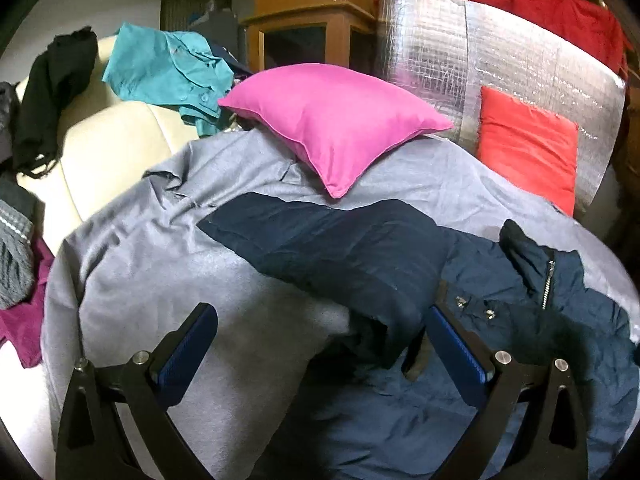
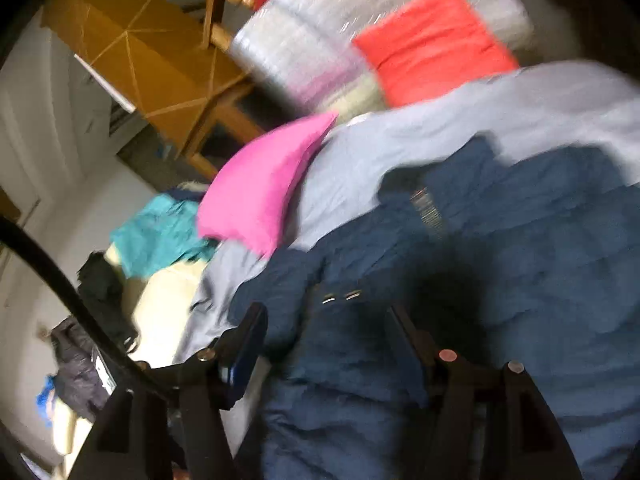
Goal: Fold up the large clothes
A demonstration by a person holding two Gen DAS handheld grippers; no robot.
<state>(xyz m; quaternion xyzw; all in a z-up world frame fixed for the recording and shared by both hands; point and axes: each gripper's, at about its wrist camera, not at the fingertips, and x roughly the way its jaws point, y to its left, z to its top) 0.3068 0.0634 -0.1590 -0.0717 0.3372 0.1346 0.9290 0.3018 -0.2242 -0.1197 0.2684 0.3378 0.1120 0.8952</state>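
At nine o'clock in my left wrist view a black garment (image 1: 48, 96) hangs over the cream seat (image 1: 120, 148), with a teal shirt (image 1: 168, 72) bunched on top of the seat at ten o'clock and a magenta cloth (image 1: 24, 320) low at the edge. Moving right, the grey sheet (image 1: 160, 264) spreads across the middle, and my left gripper (image 1: 322, 354) sits over it at six o'clock with its jaws spread wide, holding nothing, a dark fold of the navy jacket (image 1: 360, 256) lying between the two blue-padded fingers (image 1: 188, 344). The pink cushion (image 1: 340, 120) rests on the sheet at twelve o'clock. The jacket stretches toward four o'clock, its zipper (image 1: 547, 284) and snaps facing up. At two o'clock a red cushion (image 1: 528, 148) leans on a silver foil panel (image 1: 440, 60), with a red cloth (image 1: 552, 12) draped above. The right wrist view is tilted and blurred: my right gripper (image 2: 326, 332) at six o'clock is also wide open and grips nothing, hovering over the jacket (image 2: 520, 240), which fills the frame from five to three o'clock, with the pink cushion (image 2: 264, 184) at ten o'clock and the red cushion (image 2: 432, 44) at one o'clock.
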